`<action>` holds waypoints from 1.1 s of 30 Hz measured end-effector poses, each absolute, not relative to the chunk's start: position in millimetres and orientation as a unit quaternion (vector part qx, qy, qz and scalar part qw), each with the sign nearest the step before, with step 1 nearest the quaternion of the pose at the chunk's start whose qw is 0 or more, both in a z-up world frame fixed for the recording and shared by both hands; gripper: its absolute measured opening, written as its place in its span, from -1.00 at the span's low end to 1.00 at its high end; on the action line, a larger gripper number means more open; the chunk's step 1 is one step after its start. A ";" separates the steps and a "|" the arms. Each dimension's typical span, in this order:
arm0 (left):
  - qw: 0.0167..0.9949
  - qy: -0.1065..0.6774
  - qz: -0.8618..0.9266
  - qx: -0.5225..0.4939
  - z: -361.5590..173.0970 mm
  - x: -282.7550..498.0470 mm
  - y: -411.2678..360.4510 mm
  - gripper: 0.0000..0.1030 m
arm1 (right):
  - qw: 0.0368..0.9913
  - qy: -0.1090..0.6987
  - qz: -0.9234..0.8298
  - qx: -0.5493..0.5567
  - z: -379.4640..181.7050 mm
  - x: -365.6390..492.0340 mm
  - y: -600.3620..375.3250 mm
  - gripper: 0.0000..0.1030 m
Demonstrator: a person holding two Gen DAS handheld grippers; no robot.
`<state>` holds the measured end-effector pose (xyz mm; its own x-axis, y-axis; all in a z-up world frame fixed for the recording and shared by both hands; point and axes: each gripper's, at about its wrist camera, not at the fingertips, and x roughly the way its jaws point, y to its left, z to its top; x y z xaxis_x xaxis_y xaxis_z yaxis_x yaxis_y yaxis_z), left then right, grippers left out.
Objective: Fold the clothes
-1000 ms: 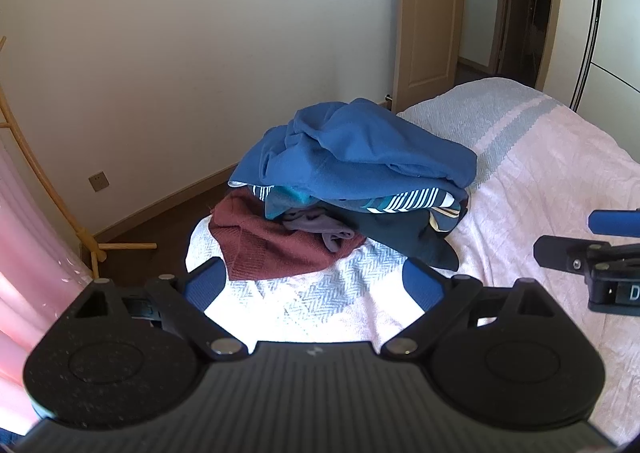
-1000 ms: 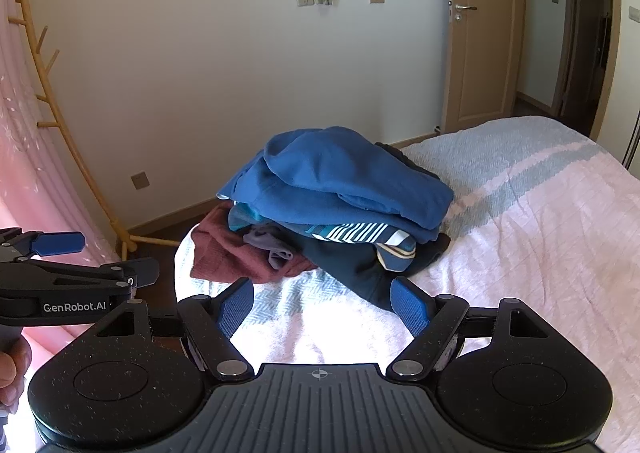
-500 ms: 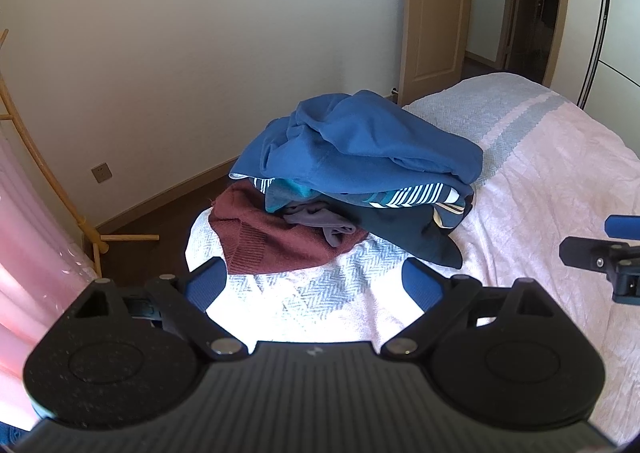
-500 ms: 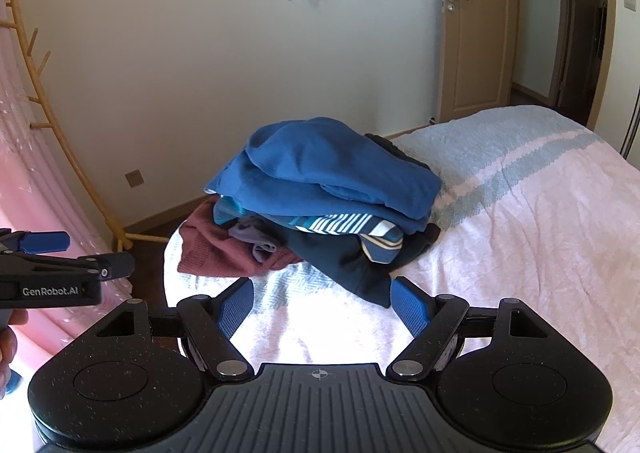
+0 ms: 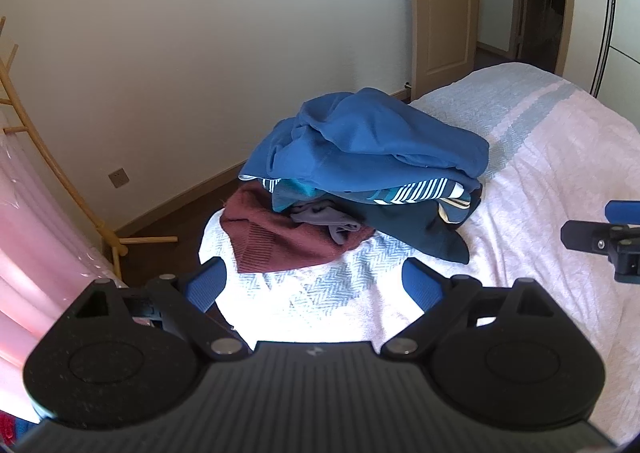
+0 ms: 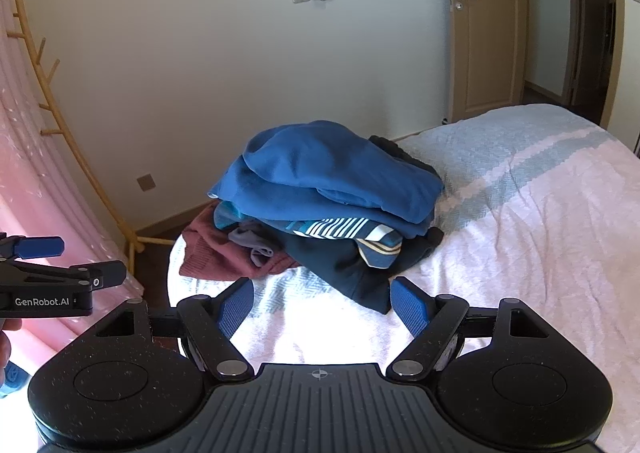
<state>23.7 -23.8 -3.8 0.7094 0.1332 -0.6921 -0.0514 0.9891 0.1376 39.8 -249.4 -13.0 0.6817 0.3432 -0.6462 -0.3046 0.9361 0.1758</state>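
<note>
Clothes pile (image 5: 360,181) lies on the bed (image 5: 560,181).

The black left gripper with blue pads (image 5: 314,287) is wide open. The black right gripper with blue pads (image 6: 322,305) is wide open too, holding nothing.

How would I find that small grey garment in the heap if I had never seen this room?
Start at the bed and go to the clothes pile on its corner near the wall. Low on the pile's near side, below the big blue top, the grey garment lies bunched on the maroon sweater. It is the smallest piece and the only grey one.
</note>
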 end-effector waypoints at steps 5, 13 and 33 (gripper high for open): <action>0.922 0.378 0.052 0.057 -3.5 20.7 -30.0 0.80 | 0.915 0.360 0.180 0.033 -15.9 40.8 -258.3 0.52; 0.920 0.378 0.022 0.099 -16.4 55.4 -16.4 0.80 | 0.918 0.357 0.173 0.024 -22.8 58.5 -266.5 0.52; 0.881 0.312 -0.232 0.270 -154.3 302.3 55.4 0.68 | 0.852 0.342 0.243 -0.314 -129.0 274.0 -108.1 0.52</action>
